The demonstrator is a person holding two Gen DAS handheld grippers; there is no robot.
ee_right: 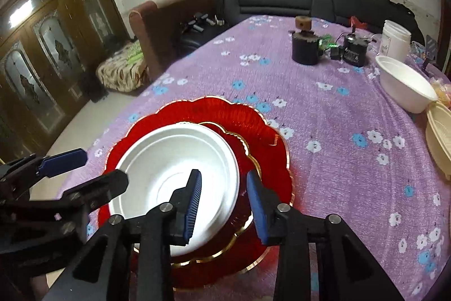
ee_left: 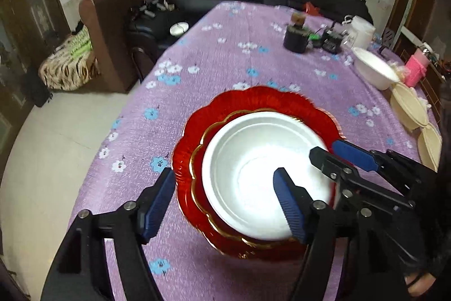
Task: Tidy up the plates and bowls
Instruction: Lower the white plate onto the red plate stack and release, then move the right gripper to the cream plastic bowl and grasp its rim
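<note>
A white bowl (ee_left: pixel 267 182) sits nested in a small red plate (ee_left: pixel 203 168), itself stacked on a larger scalloped red plate (ee_left: pixel 262 100), near the front of the purple flowered worktop (ee_left: pixel 239 47). The left claw (ee_left: pixel 225 205) stands spread wide, straddling the stack's near rim without pressing it. The right claw (ee_right: pixel 224 205) brackets the bowl's edge (pads apart, not gripping). A second white bowl (ee_right: pixel 406 86) waits well apart at the far right.

Two wrist fisheyes, close above, angled down — both on the white bowl (ee_left: pixel 267 182) (ee_right: pixel 180 182), opposite sides.
</note>
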